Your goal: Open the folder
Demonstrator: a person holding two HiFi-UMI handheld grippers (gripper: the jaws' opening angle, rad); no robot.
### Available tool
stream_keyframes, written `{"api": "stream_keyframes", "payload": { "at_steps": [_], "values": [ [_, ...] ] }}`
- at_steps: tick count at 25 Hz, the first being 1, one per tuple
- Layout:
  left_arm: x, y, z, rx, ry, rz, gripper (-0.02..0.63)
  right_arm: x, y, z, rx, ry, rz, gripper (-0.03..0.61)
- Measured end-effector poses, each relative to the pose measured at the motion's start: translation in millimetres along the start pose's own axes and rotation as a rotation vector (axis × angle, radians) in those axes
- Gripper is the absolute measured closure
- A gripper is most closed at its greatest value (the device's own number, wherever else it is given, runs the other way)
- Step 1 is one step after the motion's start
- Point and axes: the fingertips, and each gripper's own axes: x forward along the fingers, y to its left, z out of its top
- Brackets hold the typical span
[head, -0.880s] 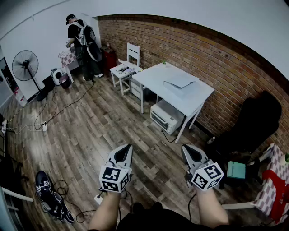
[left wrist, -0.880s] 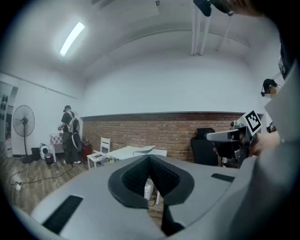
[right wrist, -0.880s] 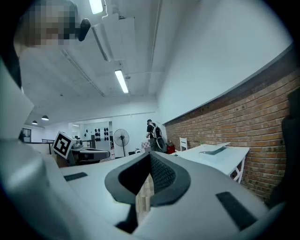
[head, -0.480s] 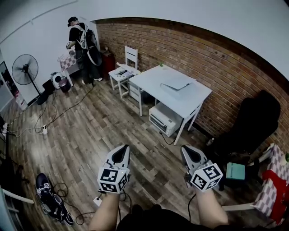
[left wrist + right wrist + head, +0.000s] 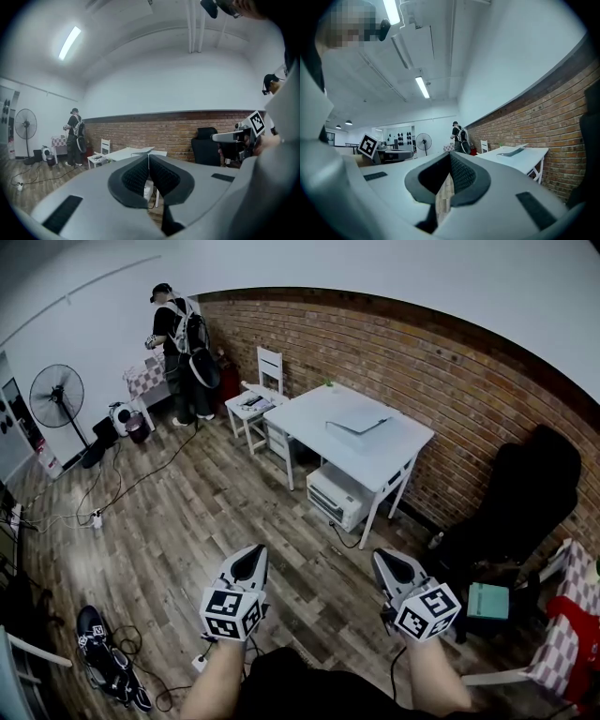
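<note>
The left gripper [image 5: 250,559] and the right gripper [image 5: 392,562] are held side by side low in the head view, over the wooden floor [image 5: 187,512]. Each gripper's own view shows its two dark pads pressed together with nothing between them. The folder [image 5: 359,422], a thin grey thing, lies on top of the white table [image 5: 398,451] that stands against the brick wall [image 5: 450,371]. It is well apart from both grippers and far ahead of their tips. In the left gripper view the table and folder sit just above the closed jaw tips. In the right gripper view they lie off to the right of the jaws. From here the folder is too small to tell whether its cover is raised. A printer [image 5: 339,495] sits on the floor under the table, and a white chair [image 5: 258,390] stands at the table's far end. A person [image 5: 183,338] stands in the far corner, near a fan [image 5: 54,395].
</note>
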Motion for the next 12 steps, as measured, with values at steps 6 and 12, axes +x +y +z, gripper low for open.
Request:
{"api": "stream_keyframes", "payload": {
  "at_steps": [6, 12],
  "values": [
    [35, -4, 1, 0.002, 0.002, -0.029, 0.594, 12, -23, -4, -0.004, 0.013, -0.025, 0.566],
    [91, 11, -14, -0.035, 0.017, -0.057, 0.595, 47, -60, -14, 0.002, 0.047, -0.039, 0.566]
  ]
}}
